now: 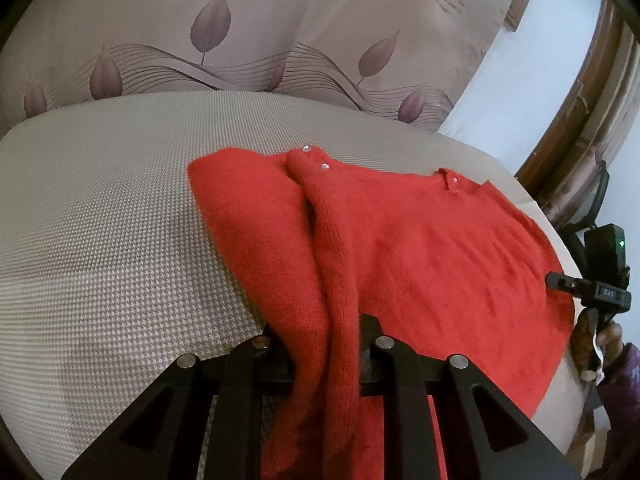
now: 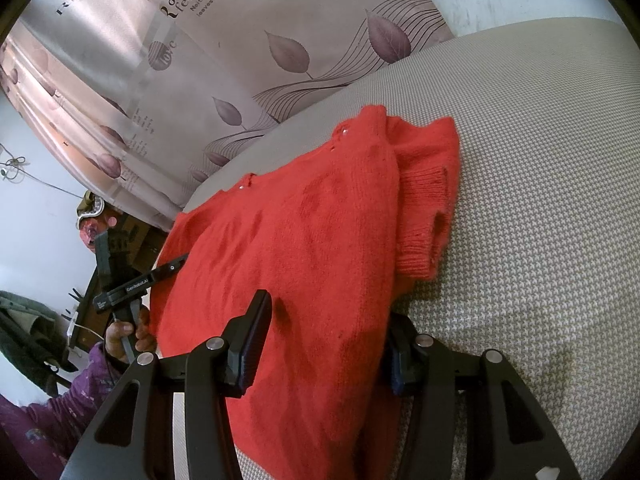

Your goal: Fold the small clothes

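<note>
Tongs, two sets. Left tongs (image 1: 320,344): closed on a bunched fold of the red sweater (image 1: 420,248), lifted off the surface. Right tongs (image 2: 324,344): jaws apart, straddling the sweater's near hem; whether they pinch the cloth cannot be told.

Sweater, one, red knit, on the houndstooth cushion (image 1: 100,208). Long axis runs away from both cameras, neckline far, hem near. Clear buttons (image 1: 325,166), three counted along the neckline. One ribbed cuff (image 2: 420,216) visible, sleeve tucked at the side.

Leaf-print curtain (image 1: 240,32), one, behind.
</note>
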Action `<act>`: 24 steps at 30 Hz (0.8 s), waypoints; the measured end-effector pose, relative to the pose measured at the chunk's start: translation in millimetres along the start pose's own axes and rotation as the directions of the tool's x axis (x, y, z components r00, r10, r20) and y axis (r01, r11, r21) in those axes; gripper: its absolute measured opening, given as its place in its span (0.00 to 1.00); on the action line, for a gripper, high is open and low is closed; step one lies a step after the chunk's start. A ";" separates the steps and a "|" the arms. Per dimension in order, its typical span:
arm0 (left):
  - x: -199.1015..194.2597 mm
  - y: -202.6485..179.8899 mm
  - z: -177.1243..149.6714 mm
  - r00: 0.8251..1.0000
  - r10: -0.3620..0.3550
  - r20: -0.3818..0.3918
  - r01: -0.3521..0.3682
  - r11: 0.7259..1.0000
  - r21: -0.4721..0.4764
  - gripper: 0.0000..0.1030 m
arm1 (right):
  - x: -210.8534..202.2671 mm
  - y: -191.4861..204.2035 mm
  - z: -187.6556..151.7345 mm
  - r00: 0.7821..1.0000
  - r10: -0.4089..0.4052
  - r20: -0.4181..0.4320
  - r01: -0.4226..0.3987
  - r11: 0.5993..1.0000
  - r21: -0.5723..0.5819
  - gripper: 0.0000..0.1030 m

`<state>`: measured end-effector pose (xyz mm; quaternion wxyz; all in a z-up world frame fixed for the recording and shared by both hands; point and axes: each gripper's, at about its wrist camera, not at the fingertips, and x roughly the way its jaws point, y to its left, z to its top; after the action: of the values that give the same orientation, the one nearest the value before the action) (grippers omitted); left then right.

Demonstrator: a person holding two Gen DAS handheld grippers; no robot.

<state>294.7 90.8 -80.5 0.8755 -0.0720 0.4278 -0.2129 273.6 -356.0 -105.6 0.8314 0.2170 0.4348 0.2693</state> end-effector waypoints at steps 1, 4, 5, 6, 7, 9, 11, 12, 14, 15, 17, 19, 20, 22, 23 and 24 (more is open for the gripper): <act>0.0 -0.4 0.0 1.000 0.004 0.001 -0.004 1.000 0.001 0.18 | -0.3 -0.6 -0.2 1.000 0.000 0.000 0.000 1.000 0.000 0.45; -0.3 -3.2 -0.7 1.000 0.015 0.000 -0.015 1.000 0.005 0.18 | 1.0 0.2 0.7 1.000 -0.004 -0.002 0.004 1.000 -0.001 0.45; -0.5 -4.3 -0.7 1.000 0.019 -0.001 -0.019 1.000 0.007 0.17 | 1.4 0.2 0.5 1.000 -0.007 -0.003 0.007 1.000 -0.004 0.45; -0.8 -4.7 -0.7 1.000 0.022 -0.002 -0.022 1.000 0.008 0.17 | 2.0 1.5 0.6 1.000 -0.019 -0.005 0.019 1.000 -0.009 0.40; -1.3 -5.1 -0.4 1.000 0.024 -0.003 -0.024 1.000 0.005 0.17 | 3.7 2.9 1.6 0.999 -0.039 -0.014 0.039 0.999 -0.014 0.35; -2.5 -3.8 -0.5 1.000 0.019 -0.007 -0.019 1.000 -0.008 0.16 | 10.0 1.6 2.3 0.998 -0.040 -0.052 0.040 0.999 -0.002 0.18; -3.9 -0.4 -0.5 1.000 0.001 -0.014 -0.002 0.999 -0.034 0.16 | 11.6 0.3 4.9 0.998 -0.035 -0.060 0.035 0.999 0.008 0.17; -4.5 1.5 -0.7 1.000 -0.008 -0.016 0.008 0.999 -0.046 0.15 | 12.1 -0.9 5.2 0.998 -0.031 -0.062 0.032 0.999 0.019 0.17; -6.9 5.9 -0.5 0.999 -0.032 -0.019 0.031 0.996 -0.079 0.15 | 12.2 -3.9 4.5 0.998 -0.018 -0.058 0.021 0.999 0.045 0.16; -7.9 8.4 -0.2 0.999 -0.046 -0.022 0.043 0.994 -0.099 0.15 | 12.1 -5.0 4.2 0.998 -0.014 -0.053 0.017 0.998 0.055 0.16; -10.4 12.1 0.5 0.997 -0.068 -0.028 0.064 0.989 -0.135 0.15 | 11.9 -6.0 2.8 0.999 -0.009 -0.047 0.012 0.998 0.065 0.16; -14.7 11.4 1.2 0.997 -0.074 -0.032 0.069 0.987 -0.143 0.15 | 10.6 -7.2 0.5 0.999 0.011 -0.038 -0.008 0.996 0.084 0.15; -17.4 9.5 1.1 0.997 -0.070 -0.036 0.065 0.989 -0.135 0.15 | 10.3 -7.7 -0.1 0.999 0.024 -0.034 -0.021 0.995 0.094 0.15; -23.5 5.2 -0.1 0.997 -0.059 -0.046 0.054 0.992 -0.115 0.15 | 10.5 -8.2 -2.0 0.998 0.046 -0.032 -0.042 0.993 0.110 0.15; -26.2 4.5 -1.7 0.997 -0.057 -0.051 0.051 0.992 -0.113 0.15 | 10.6 -8.1 -4.4 0.998 0.056 -0.031 -0.052 0.992 0.118 0.15; -30.1 4.4 -4.4 0.997 -0.055 -0.057 0.048 0.992 -0.117 0.15 | 10.8 -8.1 -5.0 0.997 0.066 -0.032 -0.061 0.991 0.121 0.15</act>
<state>276.3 108.0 -63.0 0.8507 -0.1271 0.4637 -0.2127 276.6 -354.6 -119.7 0.7998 0.2755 0.4581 0.2730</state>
